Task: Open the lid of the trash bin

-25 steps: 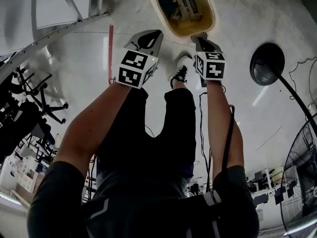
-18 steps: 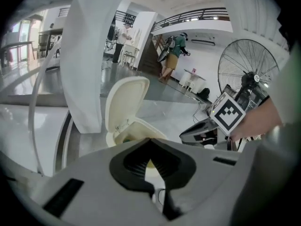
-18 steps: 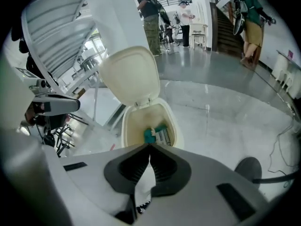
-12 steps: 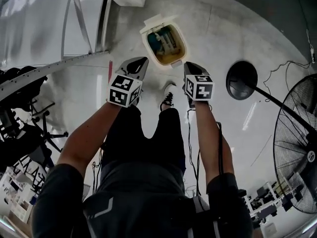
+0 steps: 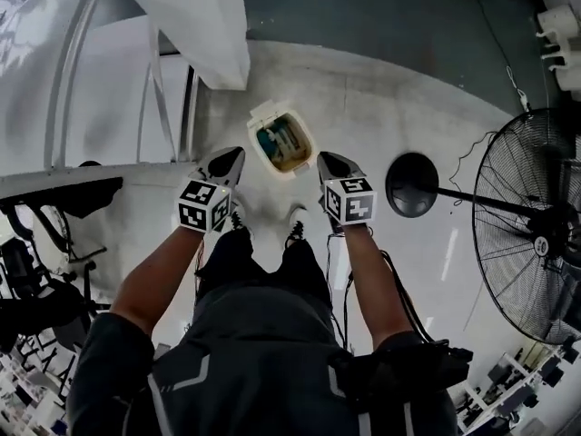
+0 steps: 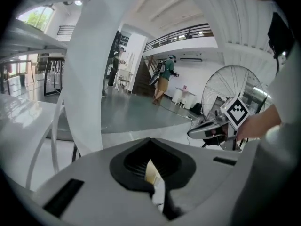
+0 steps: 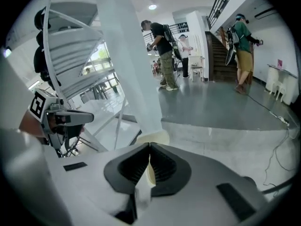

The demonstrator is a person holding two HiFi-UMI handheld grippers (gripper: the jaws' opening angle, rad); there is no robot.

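While we stand over it, the bin sits on the floor between our two grippers. It is cream, its lid is tipped back, and a yellowish liner and rubbish show inside. Left gripper and right gripper are each closed on nothing.

A big standing fan fills the right side, its round black base flat on the pale floor. A white slanted column rises at left. Farther back, a person in black stands, and another in green is beside dark stairs.
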